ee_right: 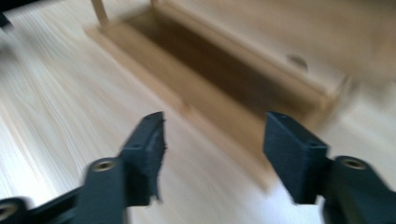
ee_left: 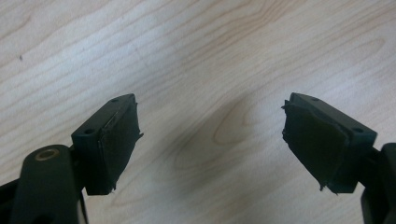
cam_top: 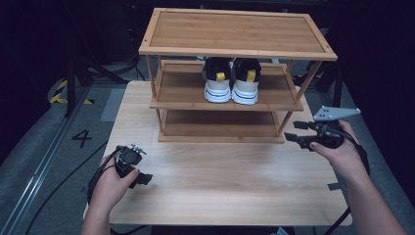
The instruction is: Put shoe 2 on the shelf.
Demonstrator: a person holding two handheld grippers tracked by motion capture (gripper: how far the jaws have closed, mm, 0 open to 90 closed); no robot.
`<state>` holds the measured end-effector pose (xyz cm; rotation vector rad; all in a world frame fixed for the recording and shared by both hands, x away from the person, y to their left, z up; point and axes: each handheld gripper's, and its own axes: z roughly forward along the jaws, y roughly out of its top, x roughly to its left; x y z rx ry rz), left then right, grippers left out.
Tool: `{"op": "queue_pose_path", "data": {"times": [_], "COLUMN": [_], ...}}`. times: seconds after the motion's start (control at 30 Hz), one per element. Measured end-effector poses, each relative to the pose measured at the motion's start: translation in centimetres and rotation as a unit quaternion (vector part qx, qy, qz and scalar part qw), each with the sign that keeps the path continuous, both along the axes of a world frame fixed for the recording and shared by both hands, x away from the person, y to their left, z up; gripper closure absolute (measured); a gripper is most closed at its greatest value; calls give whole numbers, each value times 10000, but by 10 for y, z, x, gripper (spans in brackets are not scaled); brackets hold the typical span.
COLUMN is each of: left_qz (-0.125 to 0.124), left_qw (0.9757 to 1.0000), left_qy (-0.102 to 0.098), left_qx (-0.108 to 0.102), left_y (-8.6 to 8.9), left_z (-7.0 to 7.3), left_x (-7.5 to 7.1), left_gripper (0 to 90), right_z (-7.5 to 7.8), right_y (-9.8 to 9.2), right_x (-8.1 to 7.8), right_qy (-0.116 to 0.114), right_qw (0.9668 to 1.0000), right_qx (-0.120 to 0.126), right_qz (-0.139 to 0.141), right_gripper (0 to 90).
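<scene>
1. Over at the right edge of the table [cam_top: 230, 186], the right tool [cam_top: 297, 131] is up off the wood, jaws spread apart, nothing between them, pointing left toward the lower front corner of the shoe rack [cam_top: 222, 137].
2. On its own camera the right tool [ee_right: 212, 154] looks straight at that bottom shelf of the shoe rack [ee_right: 224, 74]; the picture is smeared, and pale tabletop shows through the gap.
3. Look at the grey three-cornered plate [cam_top: 335, 113] riding on top of it, and the right hand [cam_top: 340, 152] wrapped round the body from behind.
4. Now the near left: the left tool [cam_top: 142, 179] sits low at the table, held by the left hand [cam_top: 110, 188], its cable looping off the table edge.
5. Up close, the left tool [ee_left: 210, 140] is wide open too, both dark pads facing each other over bare wood grain, nothing gripped.
6. Further out, the rack stands at the back half of the table, three wooden tiers.
7. On the middle tier, a pair of sneakers [cam_top: 231, 81], heels toward us, white soles, black uppers, yellow tabs, side by side and touching.
8. Both tools are well apart from those shoes; the right one is nearer the rack.
</scene>
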<state>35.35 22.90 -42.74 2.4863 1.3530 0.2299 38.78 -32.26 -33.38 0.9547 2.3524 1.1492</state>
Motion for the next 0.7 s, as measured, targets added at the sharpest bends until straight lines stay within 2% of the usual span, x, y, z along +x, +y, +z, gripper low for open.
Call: {"op": "queue_pose_path", "data": {"times": [0.13,0.2,0.27,0.3,0.33,0.37,0.4,0.43,0.57,0.7], "left_qz": [-10,4,112,140,187,328,379,350,253,283], "left_qw": [10000,9999,9998,9993,9981,9969,9958,9956,9965,9971], "left_qy": [-91,-158,-165,-323,-573,-665,-765,-784,-677,-603], "left_qx": [31,21,-66,-100,-142,-246,-331,-380,-430,-372], "left_y": [-3,-2,-1,1,2,1,1,2,2,4], "left_z": [-5,-6,-7,-5,-3,-1,3,4,5,1], "left_x": [3,4,5,6,7,7,7,7,6,7], "left_gripper": [181,181,181,183,185,185,190,188,180,188], "right_z": [-36,-56,-72,-81,-90,-96,-100,-105,-117,-121], "right_y": [-27,-37,-43,-46,-49,-52,-54,-57,-66,-67], "right_x": [-12,-18,-22,-24,-26,-26,-26,-25,-25,-23], "right_qy": [248,294,320,333,381,420,456,495,558,580], "right_qw": [9990,9978,9972,9967,9961,9957,9953,9948,9918,9920], "right_qx": [70,-108,-255,-267,-322,-340,-335,-297,-318,-169], "right_qz": [-369,-581,-632,-688,-734,-751,-786,-838,-1106,-1105], "right_gripper": [271,233,217,208,199,197,197,197,193,191]}}
